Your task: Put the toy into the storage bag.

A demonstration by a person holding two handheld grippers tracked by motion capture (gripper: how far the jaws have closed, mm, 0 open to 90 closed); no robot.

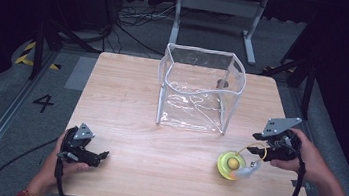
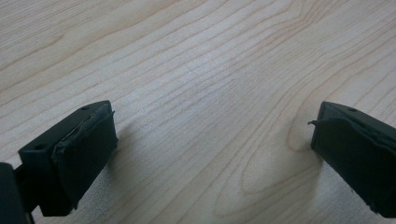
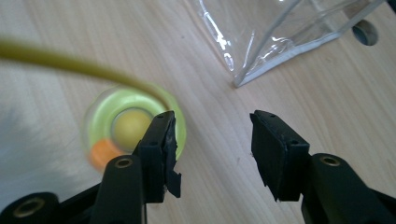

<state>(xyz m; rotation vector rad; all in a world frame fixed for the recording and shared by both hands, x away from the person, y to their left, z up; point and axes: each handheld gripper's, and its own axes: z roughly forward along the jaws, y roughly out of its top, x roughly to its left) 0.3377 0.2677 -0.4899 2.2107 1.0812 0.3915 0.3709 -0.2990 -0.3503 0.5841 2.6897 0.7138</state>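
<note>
The yellow-green ring toy (image 1: 231, 164) lies on the counter (image 1: 166, 147), in front of the clear plastic bag (image 1: 199, 88) and to its right, a thin yellow cord (image 3: 70, 64) arching from it. The right tongs (image 1: 258, 149) hover just right of the toy, jaws apart with nothing between them. The left tongs (image 1: 99, 157) rest well left of the bag, open over bare wood.

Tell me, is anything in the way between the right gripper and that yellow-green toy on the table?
Nothing visible. The right gripper hangs just beside the yellow-green toy, jaws apart and empty, with bare table between them. The clear plastic bag stands farther back, off to the side.
</note>
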